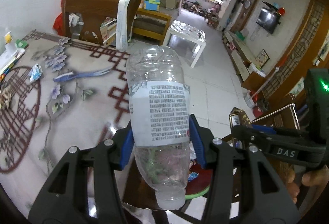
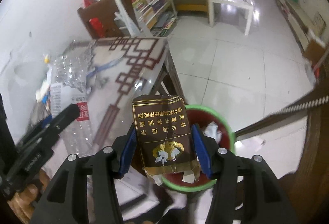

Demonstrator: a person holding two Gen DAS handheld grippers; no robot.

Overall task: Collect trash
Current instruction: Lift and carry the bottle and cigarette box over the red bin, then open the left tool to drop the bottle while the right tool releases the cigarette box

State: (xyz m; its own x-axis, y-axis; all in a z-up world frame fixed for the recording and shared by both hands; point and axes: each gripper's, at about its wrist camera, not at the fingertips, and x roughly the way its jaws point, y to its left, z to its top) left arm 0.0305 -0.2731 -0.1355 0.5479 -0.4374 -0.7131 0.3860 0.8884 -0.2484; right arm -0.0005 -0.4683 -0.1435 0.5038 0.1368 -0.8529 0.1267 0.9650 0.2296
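Note:
My left gripper (image 1: 161, 139) is shut on an empty clear plastic bottle (image 1: 158, 100) with a white label, held cap-end toward the camera. The bottle also shows at the left of the right wrist view (image 2: 67, 88). My right gripper (image 2: 164, 147) is shut on a brown cigarette pack (image 2: 164, 131) with gold print, held above a red bin with a green rim (image 2: 230, 131). The bin holds crumpled paper (image 2: 212, 130). The pack and right gripper show in the left wrist view (image 1: 239, 119). A crumpled wrapper (image 1: 36, 72) lies on the table.
The patterned table (image 1: 82, 100) carries a blue strip (image 1: 82, 74) and items at its left edge. A wooden chair (image 1: 98, 18) stands behind it, with a bookshelf, a white side table (image 1: 185, 38) and tiled floor beyond. A wooden chair frame (image 2: 308, 141) is at right.

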